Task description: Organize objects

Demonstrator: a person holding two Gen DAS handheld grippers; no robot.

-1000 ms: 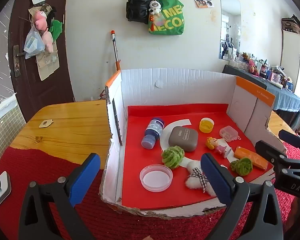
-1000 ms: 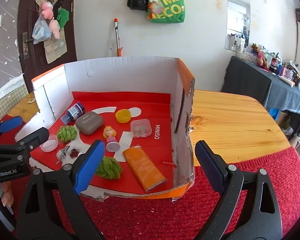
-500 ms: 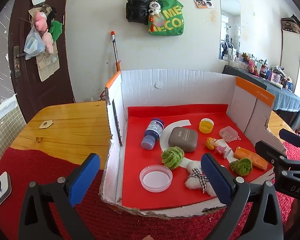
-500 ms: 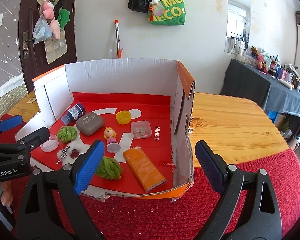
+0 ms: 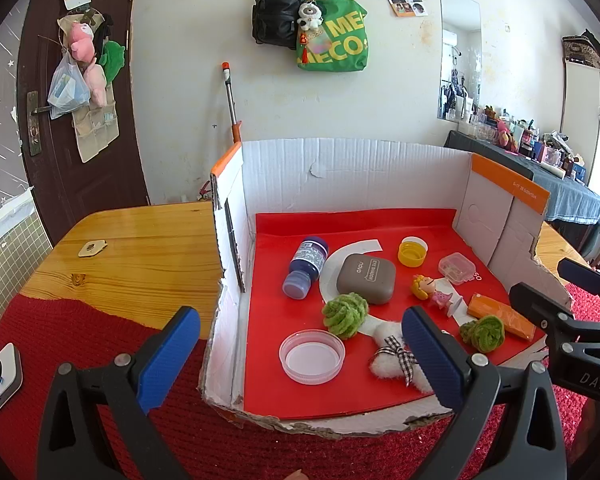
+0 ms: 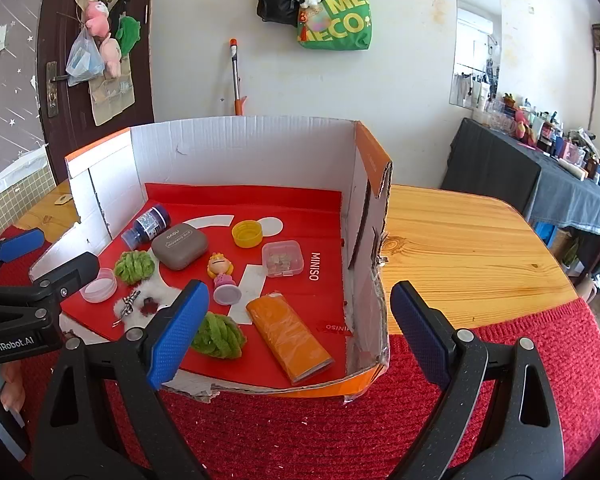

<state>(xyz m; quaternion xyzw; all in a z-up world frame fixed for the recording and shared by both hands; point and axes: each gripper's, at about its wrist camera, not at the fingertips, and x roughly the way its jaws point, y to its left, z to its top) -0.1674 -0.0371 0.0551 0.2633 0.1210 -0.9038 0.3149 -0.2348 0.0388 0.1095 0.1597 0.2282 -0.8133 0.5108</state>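
White fluffy bow-tied plush (image 5: 396, 354) partly hidden behind left hand-held gripper (image 5: 300, 356), right hand-held gripper (image 6: 300, 330) likewise spread apart, empty, before torn cardboard box (image 6: 240, 152).

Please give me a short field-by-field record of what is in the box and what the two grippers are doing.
container: cardboard box, near side open, red liner
contents: blue bottle on its side; grey case; yellow cap; clear lid; two green yarn balls; doll figure; small clear box; orange packet; white fluffy bow
left gripper: open, empty, before the box
right gripper: open, empty
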